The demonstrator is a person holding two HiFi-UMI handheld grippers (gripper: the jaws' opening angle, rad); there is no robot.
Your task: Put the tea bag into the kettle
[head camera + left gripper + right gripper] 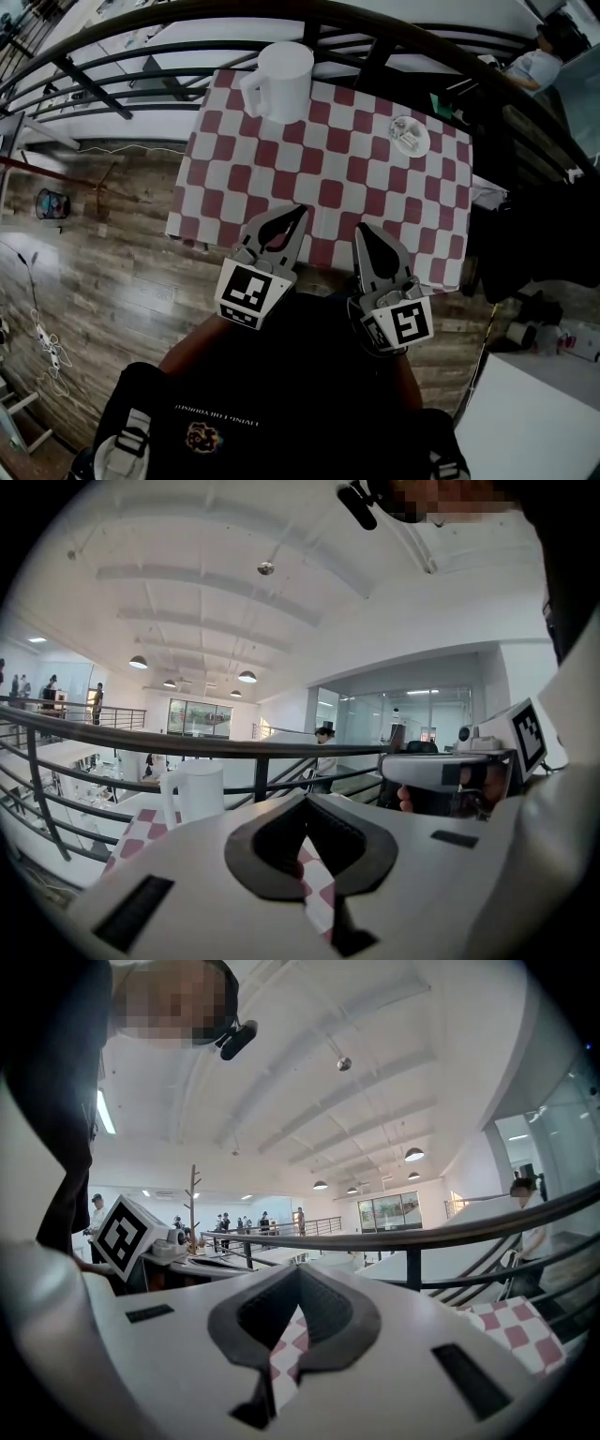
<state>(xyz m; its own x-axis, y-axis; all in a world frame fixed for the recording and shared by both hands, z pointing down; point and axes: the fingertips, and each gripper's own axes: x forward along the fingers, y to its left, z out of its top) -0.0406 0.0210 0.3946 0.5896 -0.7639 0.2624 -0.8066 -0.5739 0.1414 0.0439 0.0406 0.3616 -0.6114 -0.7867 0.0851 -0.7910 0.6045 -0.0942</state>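
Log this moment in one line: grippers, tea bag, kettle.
left gripper shut, empty | right gripper shut, empty | both over near edge of table | tea bag on plate, far right | kettle far left

- Foreground: the left gripper point(303, 801), jaw tips meeting with nothing gripped. Red-and-white checked tablecloth point(131, 829) shows through the gap behind them.
- Left of centre: a white kettle point(192, 794) stands upright on the cloth, its handle to the left.
- Behind the table: a dark railing point(187, 743) crosses the frame.
- At right: the right gripper point(386, 769) hovers roughly level, its marker cube point(530, 735) turned to the camera.
- Beyond the railing: a person point(325, 754) stands in a bright hall beneath hanging lamps point(247, 677).
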